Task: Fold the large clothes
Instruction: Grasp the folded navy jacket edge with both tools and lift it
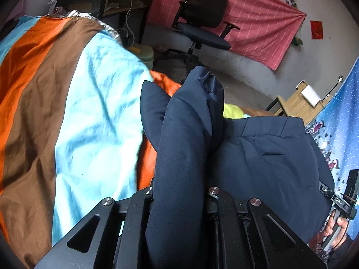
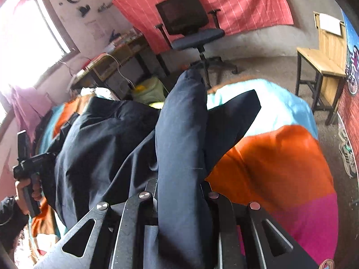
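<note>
Mid-fold: left gripper (image 1: 179,192) and right gripper (image 2: 179,192) each clamped on a bunched edge of the navy jacket (image 1: 269,157), lifted over the striped bedspread (image 1: 89,112) near its foot edge; next, probably, carrying both edges across evenly.

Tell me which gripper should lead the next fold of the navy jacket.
Neither is clearly better: the left gripper and the right gripper each have their jaws shut on a bunched part of the navy padded jacket, over the striped bedspread. Probably move both together.
</note>
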`<state>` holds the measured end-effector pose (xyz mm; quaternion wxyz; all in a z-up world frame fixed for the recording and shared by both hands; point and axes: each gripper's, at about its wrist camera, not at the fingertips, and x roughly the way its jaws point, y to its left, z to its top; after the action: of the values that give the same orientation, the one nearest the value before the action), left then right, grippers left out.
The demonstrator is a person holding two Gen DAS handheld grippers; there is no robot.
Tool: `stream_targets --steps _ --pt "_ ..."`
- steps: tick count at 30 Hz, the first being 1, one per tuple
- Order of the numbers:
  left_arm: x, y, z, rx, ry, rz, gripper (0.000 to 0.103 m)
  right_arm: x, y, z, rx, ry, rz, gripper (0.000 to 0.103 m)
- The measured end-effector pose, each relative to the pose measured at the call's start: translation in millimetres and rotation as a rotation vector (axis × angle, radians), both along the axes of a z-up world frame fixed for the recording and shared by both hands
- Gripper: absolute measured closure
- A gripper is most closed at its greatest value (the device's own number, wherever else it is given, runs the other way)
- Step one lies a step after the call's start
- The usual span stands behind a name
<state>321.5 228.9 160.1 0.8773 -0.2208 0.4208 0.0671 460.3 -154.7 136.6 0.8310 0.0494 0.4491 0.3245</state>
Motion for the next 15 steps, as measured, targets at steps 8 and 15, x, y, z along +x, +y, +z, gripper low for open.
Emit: stream_targets --steps 8,15 --pt "1.0 4.9 -21.8 0.025 0.107 0.043 0.069 5.8 -14.4 -24.5 -0.063 0.062 -0.084 0.075" --pt "-7.4 5.2 -27.7 0.058 0.143 0.116 0.039 2.8 -16.4 -36.0 -0.136 0.106 -0.142 0.049"
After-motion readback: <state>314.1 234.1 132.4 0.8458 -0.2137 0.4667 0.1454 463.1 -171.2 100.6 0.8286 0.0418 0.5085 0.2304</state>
